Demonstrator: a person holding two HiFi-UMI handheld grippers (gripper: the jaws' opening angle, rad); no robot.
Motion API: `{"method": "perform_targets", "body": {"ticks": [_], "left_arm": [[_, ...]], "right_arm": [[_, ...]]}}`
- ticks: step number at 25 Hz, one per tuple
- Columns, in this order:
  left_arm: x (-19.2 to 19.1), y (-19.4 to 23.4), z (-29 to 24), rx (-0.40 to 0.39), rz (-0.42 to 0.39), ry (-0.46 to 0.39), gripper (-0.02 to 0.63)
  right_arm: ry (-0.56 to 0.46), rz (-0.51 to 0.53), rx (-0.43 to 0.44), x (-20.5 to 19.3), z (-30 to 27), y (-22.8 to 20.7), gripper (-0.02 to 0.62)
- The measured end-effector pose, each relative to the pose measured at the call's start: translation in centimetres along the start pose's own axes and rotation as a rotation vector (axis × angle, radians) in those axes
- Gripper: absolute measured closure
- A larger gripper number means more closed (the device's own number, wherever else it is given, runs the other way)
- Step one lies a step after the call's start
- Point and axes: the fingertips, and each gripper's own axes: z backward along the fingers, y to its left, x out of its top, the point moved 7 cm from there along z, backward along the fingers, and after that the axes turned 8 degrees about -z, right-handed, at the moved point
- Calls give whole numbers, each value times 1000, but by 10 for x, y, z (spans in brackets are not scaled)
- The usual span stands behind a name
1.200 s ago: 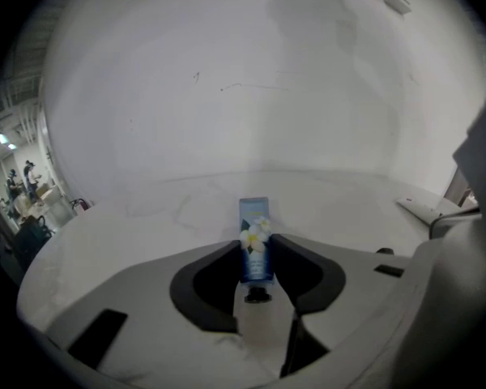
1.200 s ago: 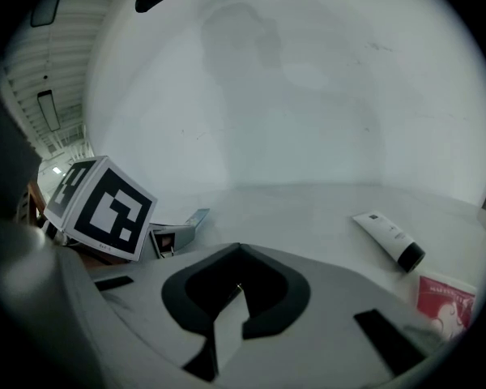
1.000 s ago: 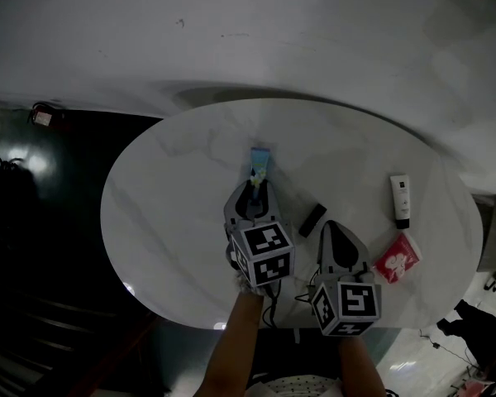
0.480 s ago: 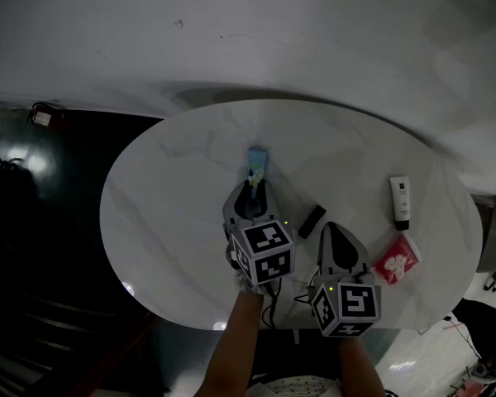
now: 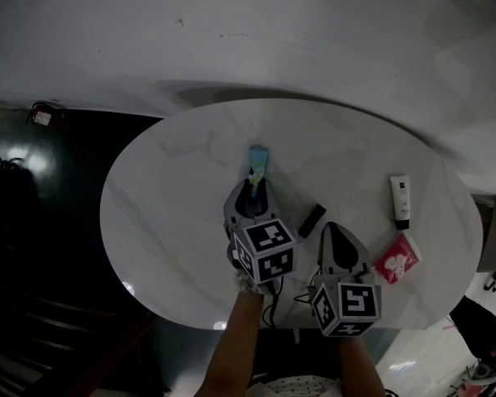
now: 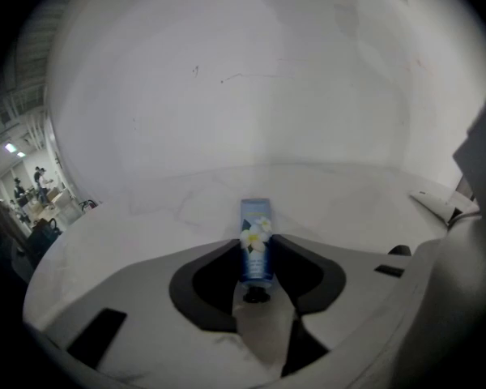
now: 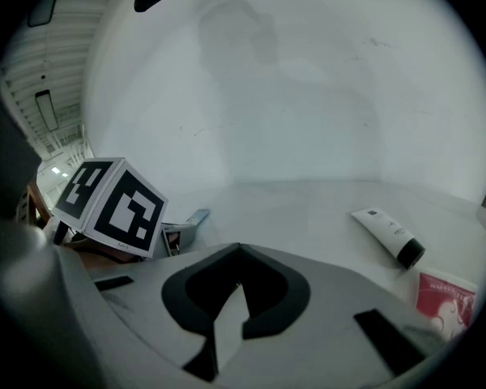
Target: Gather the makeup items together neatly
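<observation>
The blue tube (image 5: 259,163) lies flat near the middle of the round white table (image 5: 165,213), cap toward the person, between the tips of the left gripper (image 5: 255,187). Those jaws stand apart around it and have just opened a little wider; the pads flank it closely but do not seem to squeeze it. Just to its right lies a small black stick (image 5: 312,220). The right gripper (image 5: 334,228) rests behind that stick with its jaws closed on nothing. Well apart, at the table's right side, a white tube (image 5: 401,200) and a red sachet (image 5: 397,259) lie near each other. Judging by this, the 4 items form 2 loose pairs, so most of the gathering is left.
</observation>
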Motion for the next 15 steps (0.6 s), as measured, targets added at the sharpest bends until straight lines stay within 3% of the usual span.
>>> {"method": "perform_targets", "body": {"ticks": [15], "left_arm": [[0,1,1,12,22,-1,431]], "right_arm": [[-1,0,-2,0,1,-1,574]]}}
